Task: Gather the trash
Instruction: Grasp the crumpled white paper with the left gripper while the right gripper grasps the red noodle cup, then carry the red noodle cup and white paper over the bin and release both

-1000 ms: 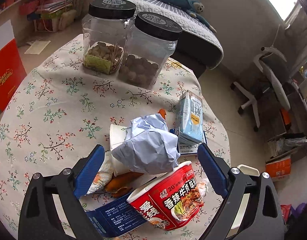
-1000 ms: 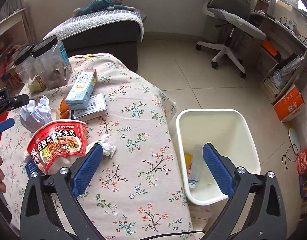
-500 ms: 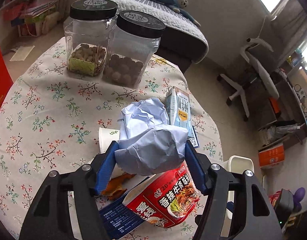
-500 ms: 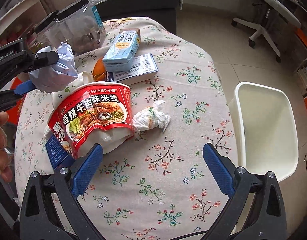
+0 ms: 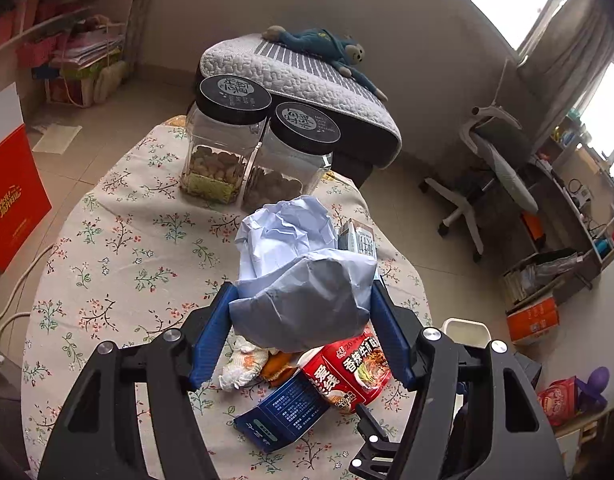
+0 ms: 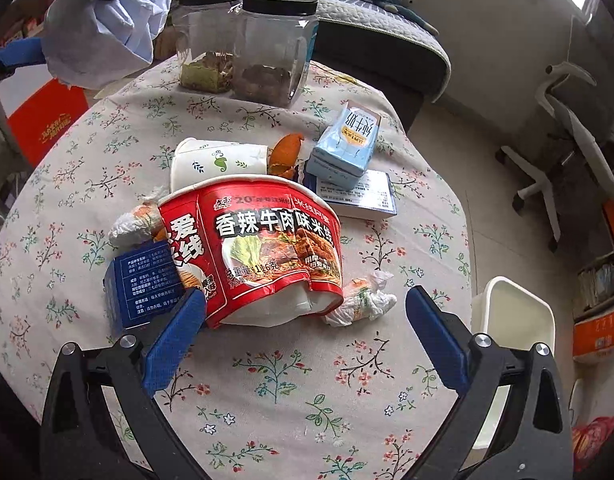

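My left gripper (image 5: 301, 300) is shut on a crumpled pale-blue paper ball (image 5: 299, 276) and holds it well above the table; it also shows at the top left of the right wrist view (image 6: 103, 36). My right gripper (image 6: 305, 312) is open and empty, low over the table, its fingers either side of a crushed red noodle cup (image 6: 263, 252). Around the cup lie a blue box (image 6: 143, 284), a tissue wad (image 6: 363, 300), a paper cup (image 6: 215, 160), orange peel (image 6: 287, 152) and a milk carton (image 6: 345, 144).
Two black-lidded jars (image 6: 247, 40) stand at the table's far side. A white bin (image 6: 515, 320) sits on the floor right of the flowered table (image 6: 267, 380). A booklet (image 6: 363, 196) lies under the carton. An office chair (image 6: 567, 120) and a bed (image 5: 299, 76) are beyond.
My left gripper closed on the paper ball and lifted it off the table. My right gripper swung from over the bin to the table and came down close to the noodle cup.
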